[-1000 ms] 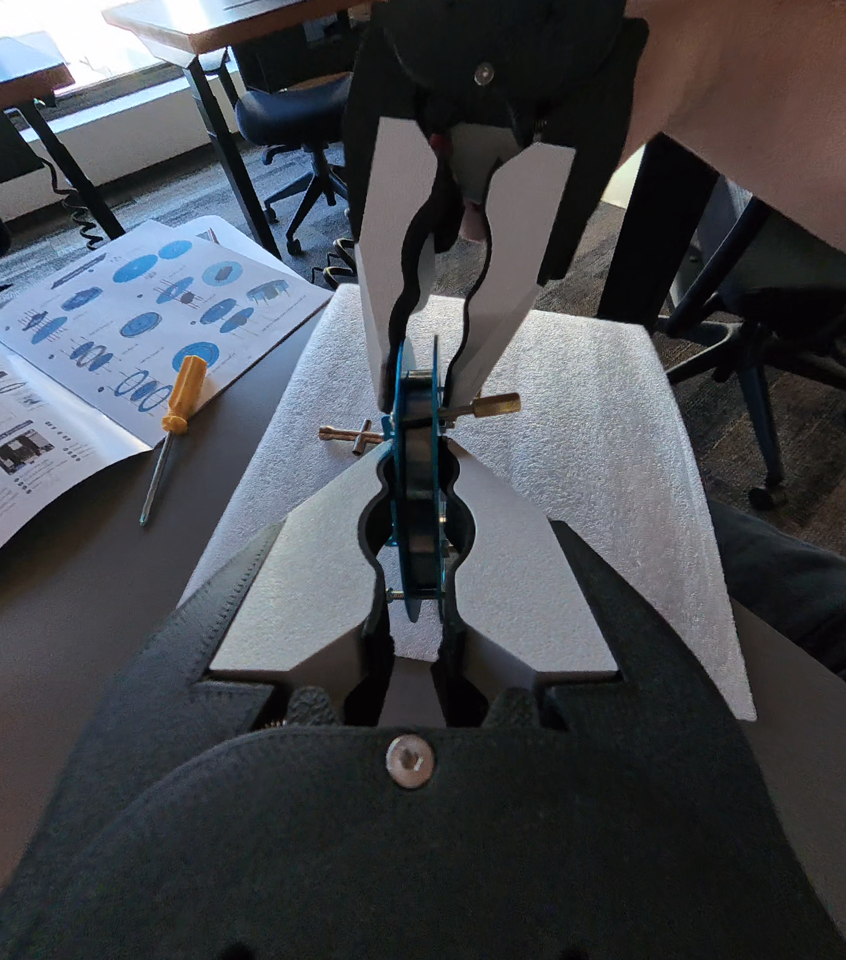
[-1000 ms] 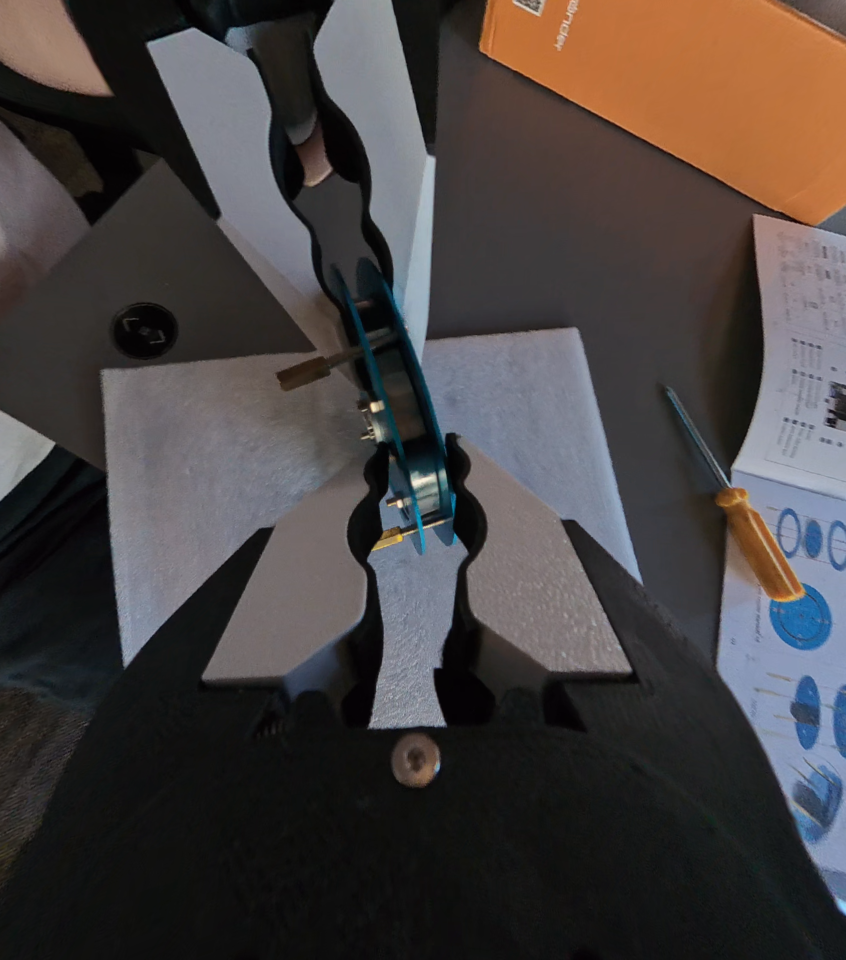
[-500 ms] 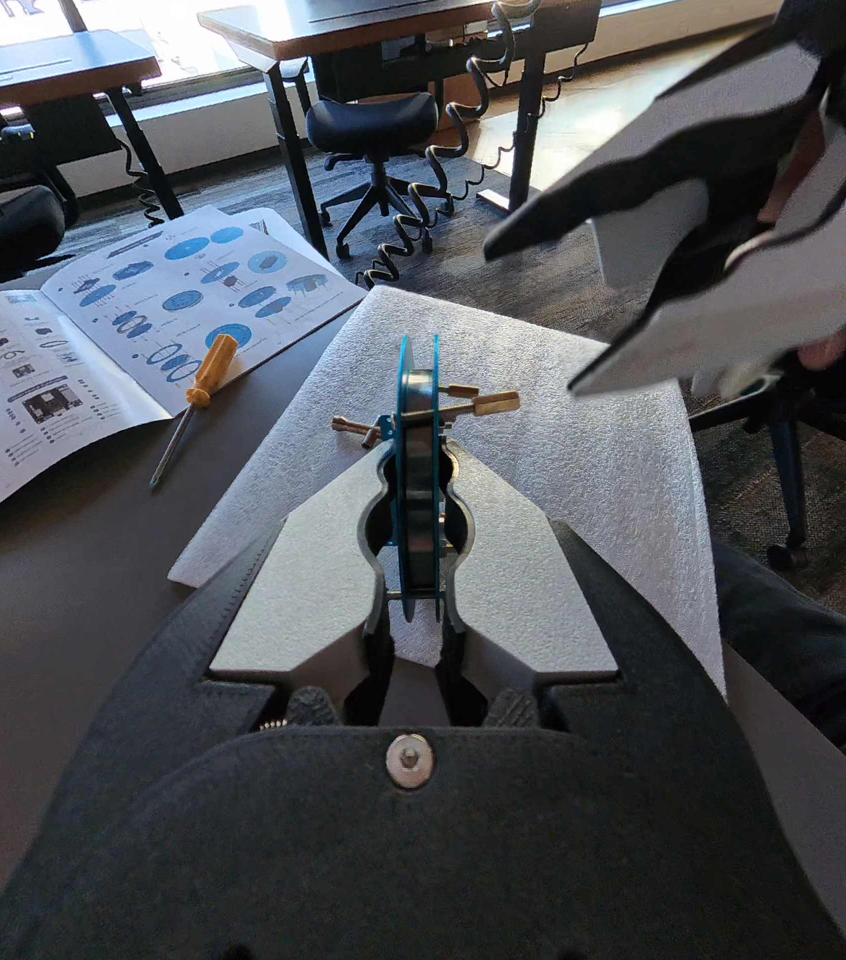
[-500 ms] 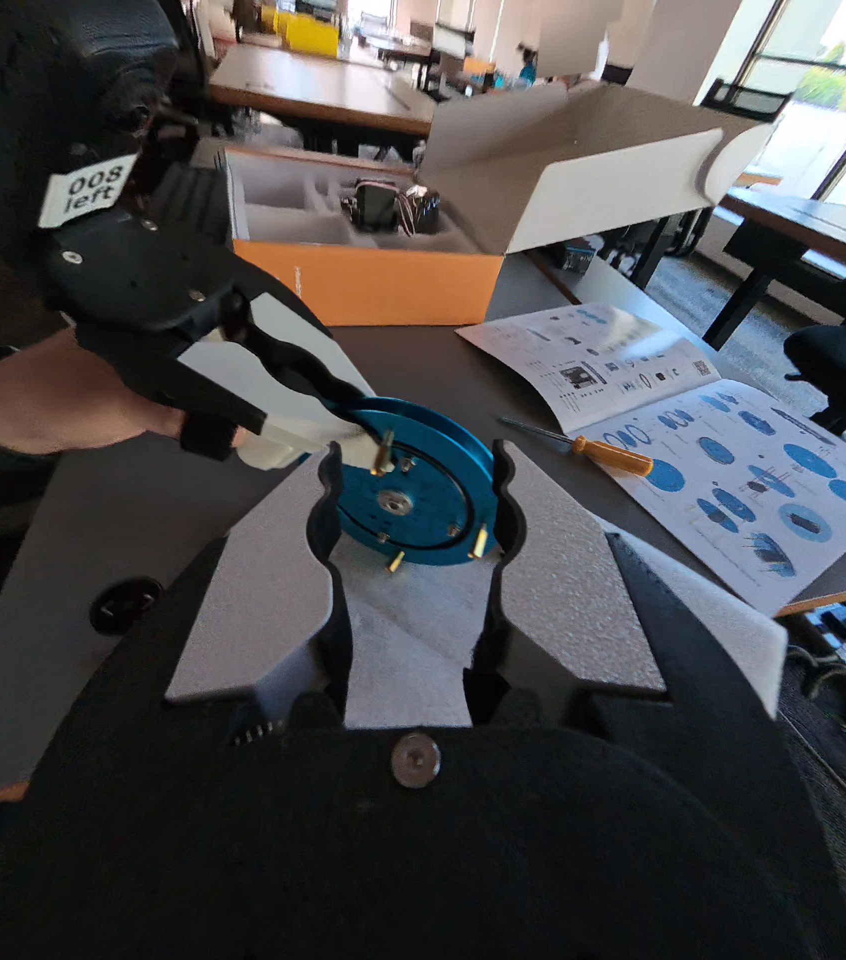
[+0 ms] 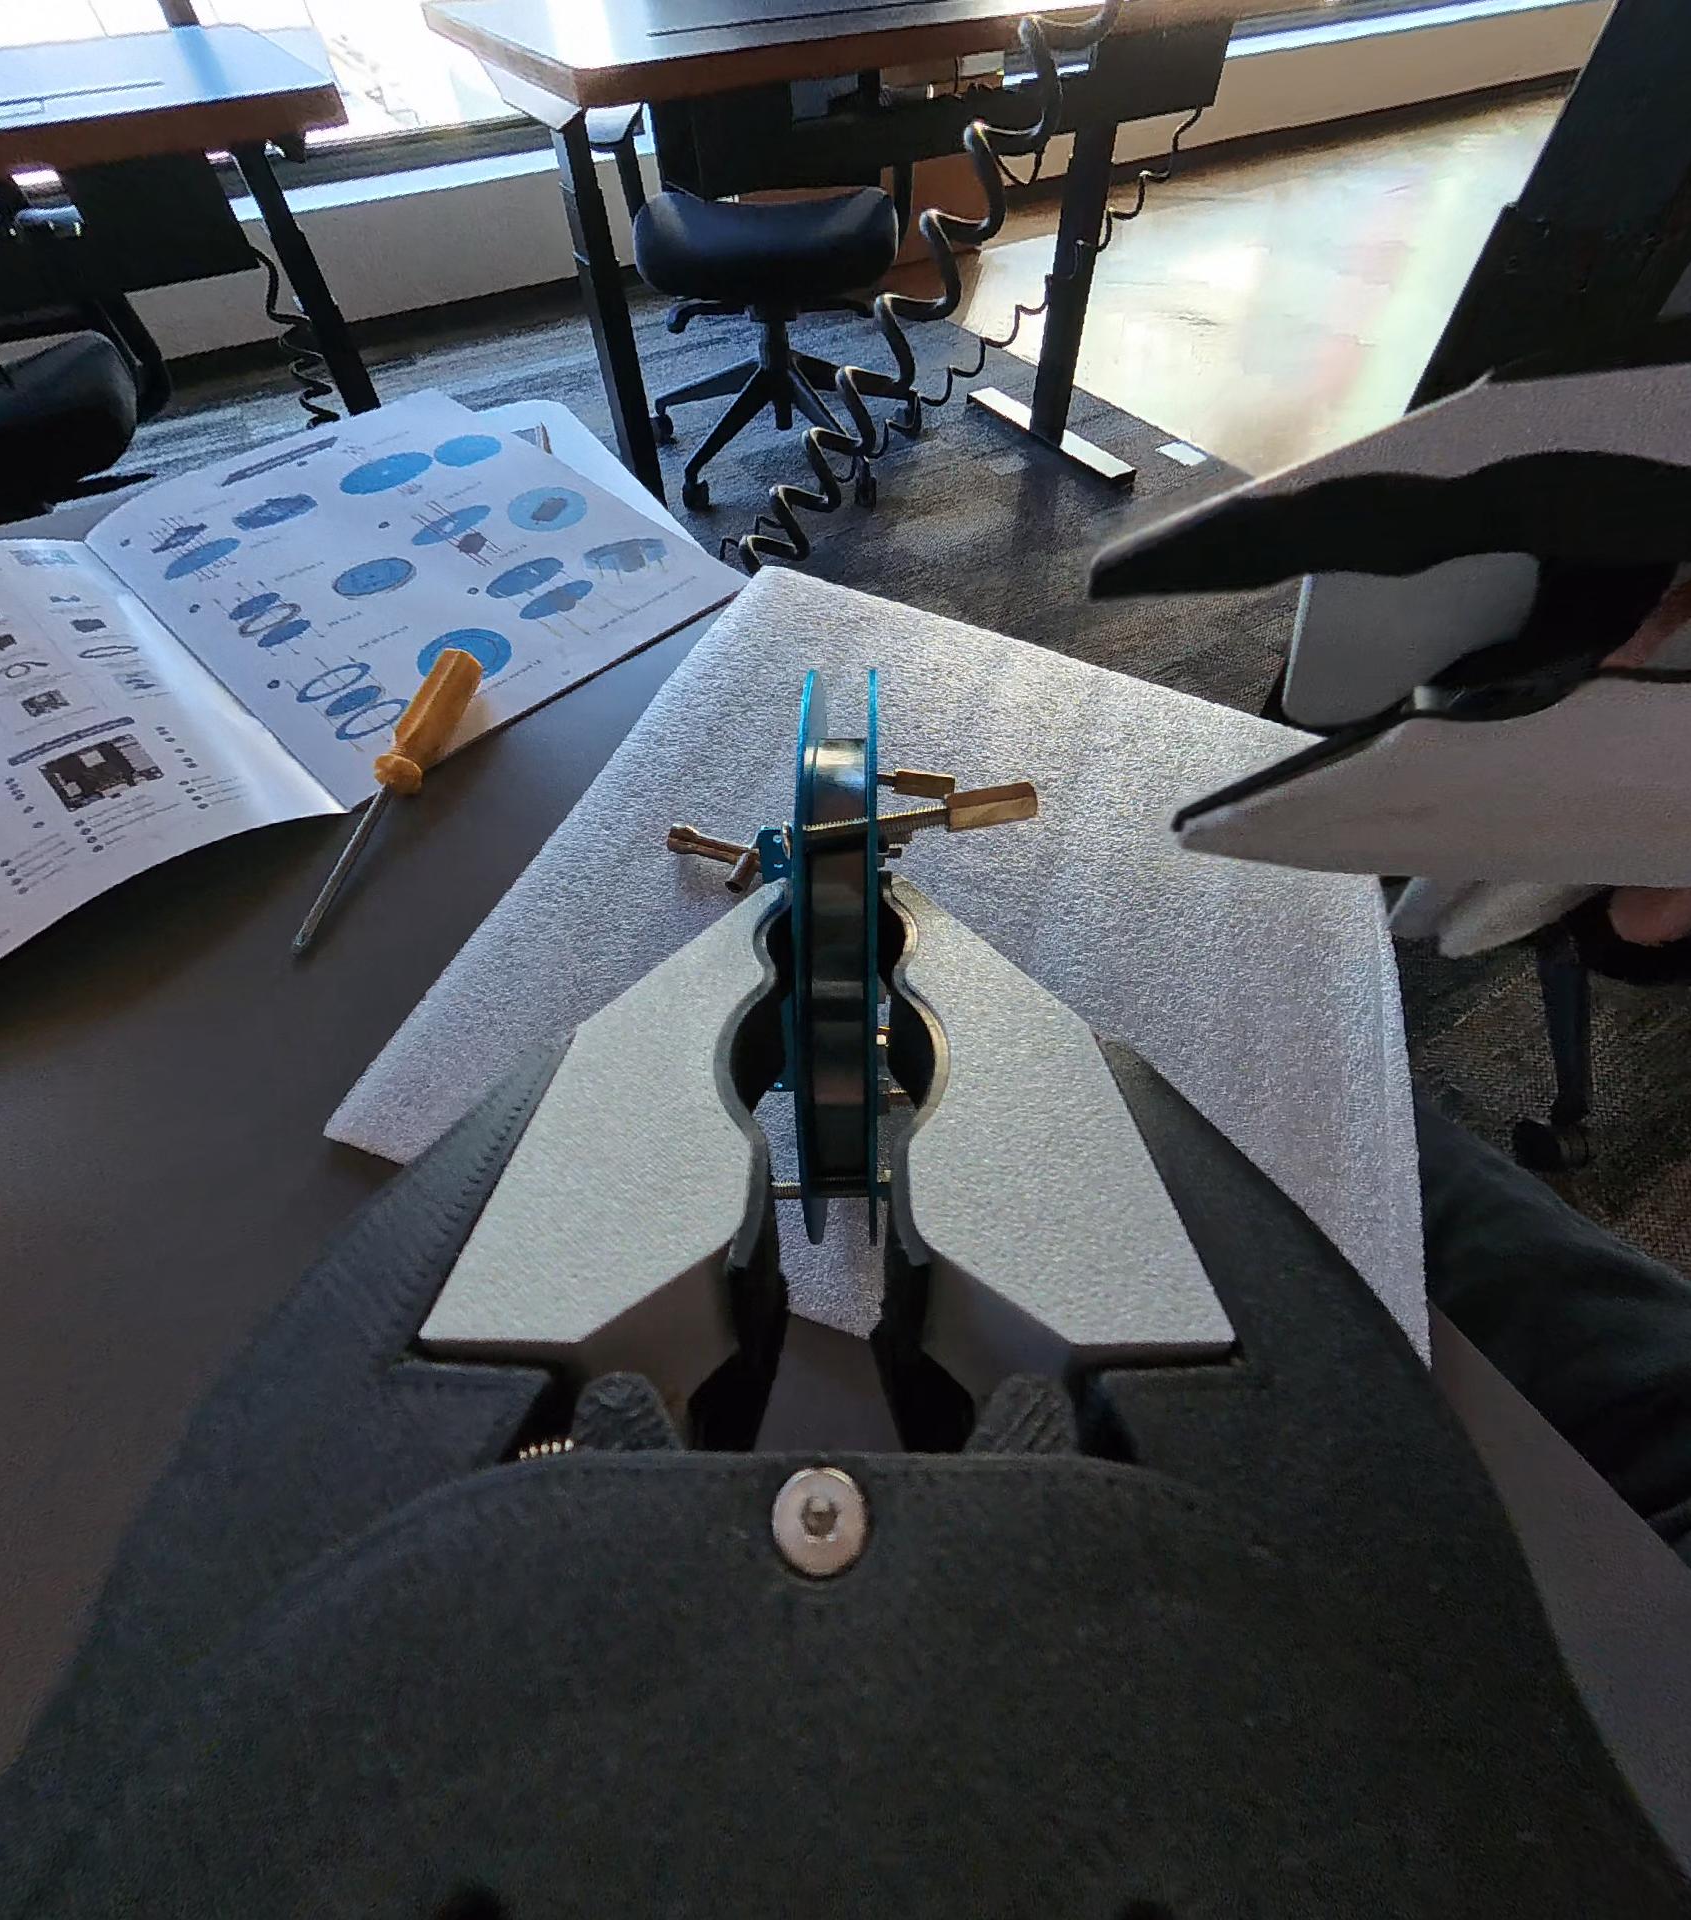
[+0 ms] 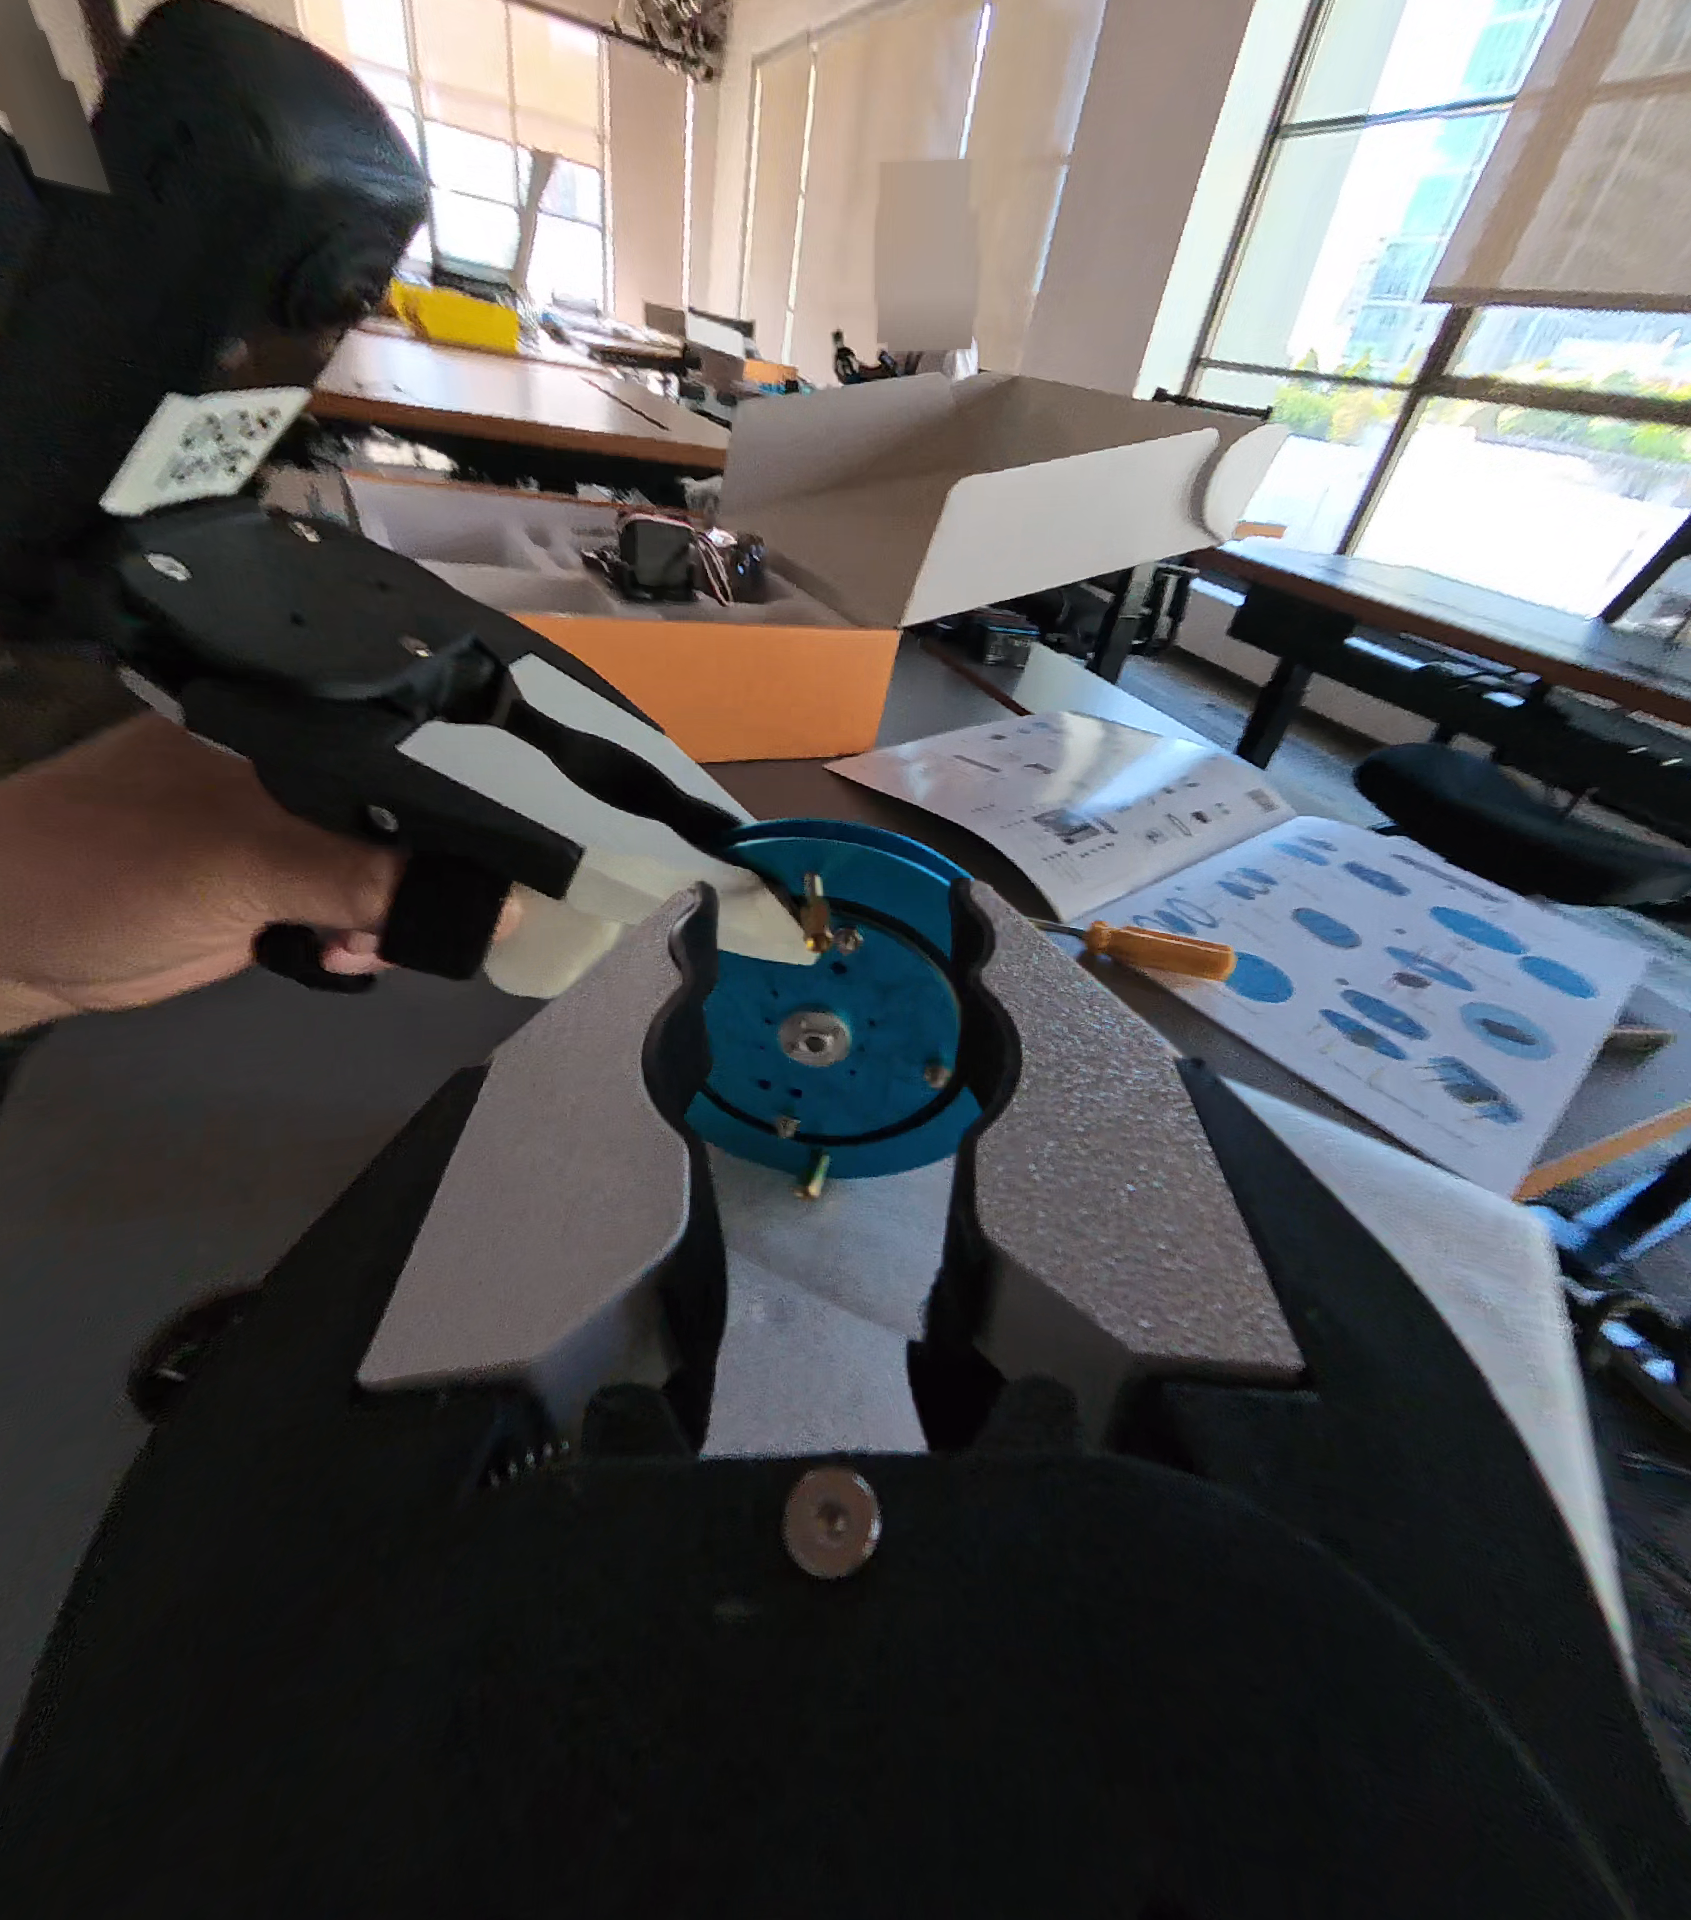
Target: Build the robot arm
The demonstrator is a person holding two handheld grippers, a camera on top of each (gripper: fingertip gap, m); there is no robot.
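A blue disc assembly (image 5: 830, 769), two blue discs with a black ring between them and brass standoffs sticking out, stands on edge over a white foam sheet (image 5: 1132, 935). My left gripper (image 5: 833, 899) is shut on the assembly's near edge. My right gripper (image 5: 1137, 707) is open and empty, up to the right of the assembly and apart from it. In the right wrist view the right gripper (image 6: 836, 904) faces the flat side of the assembly (image 6: 830, 1049), which shows beyond its spread fingers. The left gripper (image 6: 779, 888) clamps the assembly there from the left.
An open instruction booklet (image 5: 197, 623) and an orange-handled screwdriver (image 5: 425, 717) lie on the dark table (image 5: 93, 1143) left of the foam. An open orange box (image 6: 737, 686) stands behind. Office chairs and desks stand past the table edge. There is about 6 centimetres between the tips of the two grippers. The orange-handled screwdriver (image 5: 425, 717) is about equally far from each gripper, around 25 centimetres.
My right gripper has let go of the disc assembly, opened, and swung away to its right side. My left gripper has kept its hold and barely moved.
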